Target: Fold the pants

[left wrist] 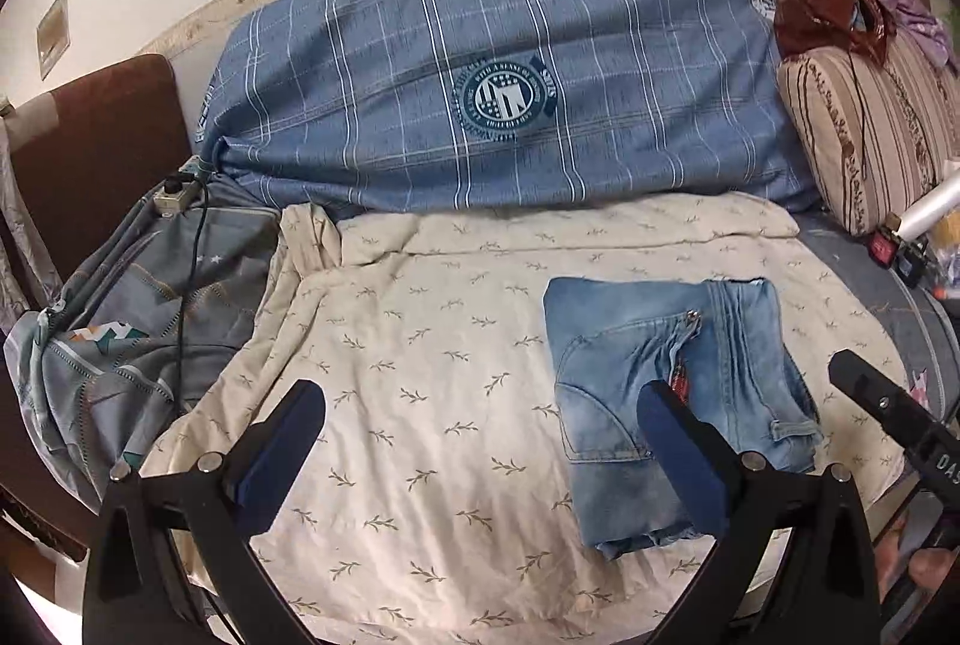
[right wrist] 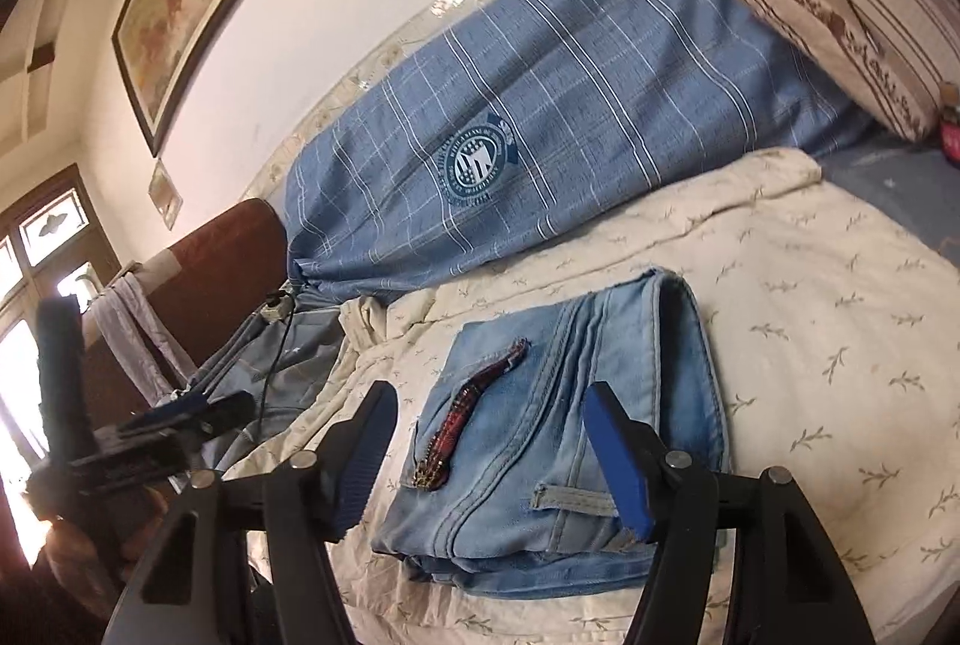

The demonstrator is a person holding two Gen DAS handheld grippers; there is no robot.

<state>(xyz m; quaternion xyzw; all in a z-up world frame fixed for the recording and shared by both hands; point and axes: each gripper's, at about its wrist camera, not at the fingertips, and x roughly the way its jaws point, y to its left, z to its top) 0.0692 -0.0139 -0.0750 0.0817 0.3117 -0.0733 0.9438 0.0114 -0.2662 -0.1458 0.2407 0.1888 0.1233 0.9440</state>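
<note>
Jeans (right wrist: 564,441) lie folded in a compact stack on the cream sheet (left wrist: 420,345). Left gripper (left wrist: 480,459) and right gripper (right wrist: 504,459) both gape wide, holding nothing. Risk: a finger snagging the top layer could drag the stack undone.

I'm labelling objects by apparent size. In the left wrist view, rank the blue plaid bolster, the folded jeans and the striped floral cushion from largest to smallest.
1. Blue plaid bolster, clearly largest.
2. Folded jeans.
3. Striped floral cushion, partly cut off at the frame edge, so second and third are unsure.

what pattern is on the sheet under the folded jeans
Cream sheet printed with small olive-brown leafy sprigs; clearest in the left wrist view.
</note>
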